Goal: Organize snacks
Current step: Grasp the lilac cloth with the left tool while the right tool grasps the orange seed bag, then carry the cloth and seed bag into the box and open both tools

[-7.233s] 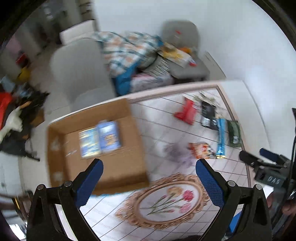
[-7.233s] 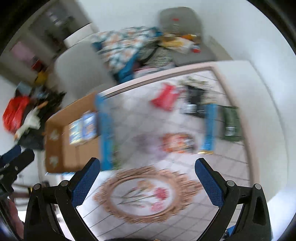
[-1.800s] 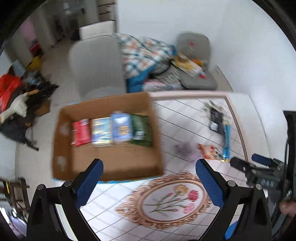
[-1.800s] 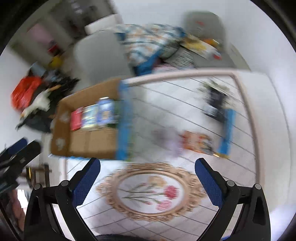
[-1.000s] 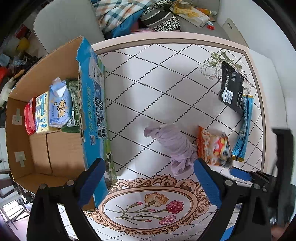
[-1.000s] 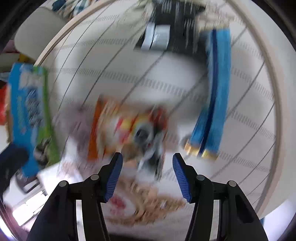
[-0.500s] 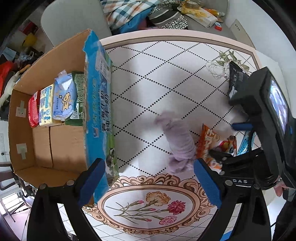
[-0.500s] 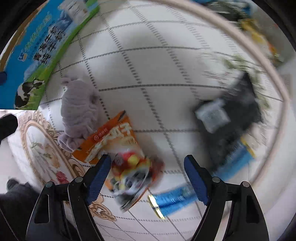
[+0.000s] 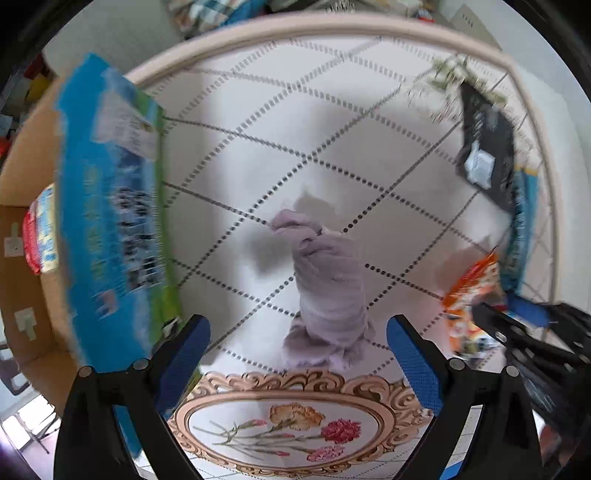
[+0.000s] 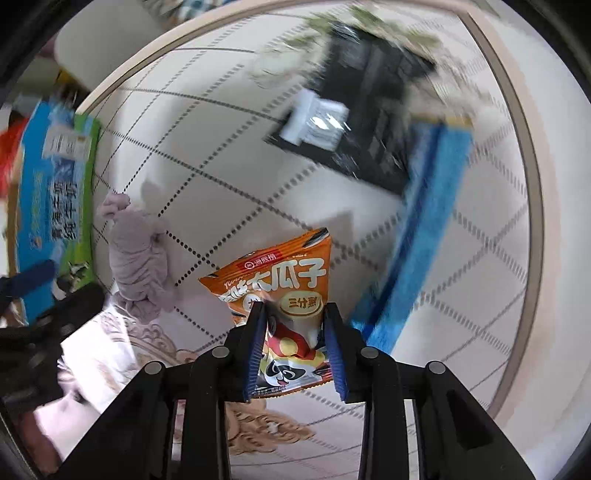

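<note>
1. Below your right tongs [image 10: 294, 314], the orange snack packet [image 10: 284, 280] lies on the tiled table [image 10: 229, 147]; its lower half sits between the two blue pads, and the jaws are closing on it. The left pad meets the wrapper's edge, while a narrow gap shows at the right pad.
2. Beside that packet, on its right in the right wrist view, a long blue packet [image 10: 424, 229] lies lengthwise, and a black packet [image 10: 365, 110] with a white label lies beyond it, blurred.
3. To the packet's left, a crumpled lilac cloth [image 10: 138, 258] rests on the table, just apart from the wrapper.
4. Your left tongs [image 9: 297, 334] stand spread wide, pointing down at the table, with nothing pinched; the lilac cloth [image 9: 327, 291] lies in the space between the blue pads, untouched by either.
5. At the left edge of the left wrist view, the cardboard box [image 9: 22, 206] stands on the table, its blue-and-green printed side [image 9: 110, 221] facing the cloth. Inside it, a red packet [image 9: 29, 243] and a pale blue-and-yellow packet [image 9: 46, 221] lean together near the far wall; further contents are hidden by the side.
6. On the right of the left wrist view, the orange snack packet [image 9: 469, 291] appears with the dark frame of the right tongs [image 9: 491, 332] over it, and the black packet [image 9: 487, 147] lies farther off near the table's rim [image 9: 332, 26].
7. Nearest you, a printed oval frame with flowers [image 9: 295, 424] decorates the table surface.
</note>
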Tool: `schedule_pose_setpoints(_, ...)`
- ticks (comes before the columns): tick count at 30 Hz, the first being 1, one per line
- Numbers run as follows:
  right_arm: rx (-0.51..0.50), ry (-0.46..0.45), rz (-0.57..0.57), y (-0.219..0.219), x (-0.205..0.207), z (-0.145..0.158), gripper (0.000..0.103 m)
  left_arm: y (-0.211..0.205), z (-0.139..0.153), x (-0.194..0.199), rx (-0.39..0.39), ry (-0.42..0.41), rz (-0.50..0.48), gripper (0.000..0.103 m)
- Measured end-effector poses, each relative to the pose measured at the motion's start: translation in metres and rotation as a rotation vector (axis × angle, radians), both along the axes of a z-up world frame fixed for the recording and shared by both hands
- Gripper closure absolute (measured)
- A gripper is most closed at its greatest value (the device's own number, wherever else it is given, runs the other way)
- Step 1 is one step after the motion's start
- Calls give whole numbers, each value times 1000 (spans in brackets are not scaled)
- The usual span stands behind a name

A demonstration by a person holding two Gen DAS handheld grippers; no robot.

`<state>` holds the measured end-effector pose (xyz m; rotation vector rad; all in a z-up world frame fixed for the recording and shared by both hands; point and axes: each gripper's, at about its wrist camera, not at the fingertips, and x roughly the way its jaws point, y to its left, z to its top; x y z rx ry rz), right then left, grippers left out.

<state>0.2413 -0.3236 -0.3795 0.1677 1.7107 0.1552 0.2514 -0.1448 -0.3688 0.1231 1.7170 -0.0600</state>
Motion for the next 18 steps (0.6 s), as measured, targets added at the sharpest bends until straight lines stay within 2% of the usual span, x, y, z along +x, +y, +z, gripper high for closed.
schedule_pose_setpoints(2, -13, -40, 12, -3, 0, 7, 41, -3, -17, 2, 9, 33, -13, 8)
schedule_pose_setpoints(3, -11, -48, 11, -6, 1, 10, 38, -3, -26, 3, 0, 56, -12, 24)
schedule_pose_setpoints(4, -8, -48, 12, -11, 1, 12, 36, -2, -34, 3, -13, 81, -3, 33)
schedule_pose_setpoints(5, -9, -45, 22, -10, 4, 13, 35, -1, -39, 3, -23, 98, 6, 46)
schedule_pose_setpoints(6, -24, -42, 34, -9, 7, 13, 35, -2, -43, 2, -24, 110, 9, 50)
schedule_pose_setpoints(8, -44, -28, 63, -1, 2, 9, 35, -4, -39, 3, -29, 73, 3, 61)
schedule_pose_setpoints(10, -33, -3, 79, 6, -9, 2, 35, -4, -38, 2, -32, 65, 14, 67)
schedule_pose_setpoints(12, -66, 3, 102, 15, -12, -6, 39, -2, -33, -1, -40, 58, 20, 71)
schedule_pose_setpoints(13, -73, 2, 110, 22, -13, -8, 58, -2, -31, -3, -45, 55, 18, 71)
schedule_pose_setpoints(14, -72, 11, 105, 27, -15, -12, 68, 0, -28, -6, -46, 49, 13, 72)
schedule_pose_setpoints(18, -108, -23, 62, 36, -22, -2, 75, 3, -9, -20, -43, -1, -10, 72)
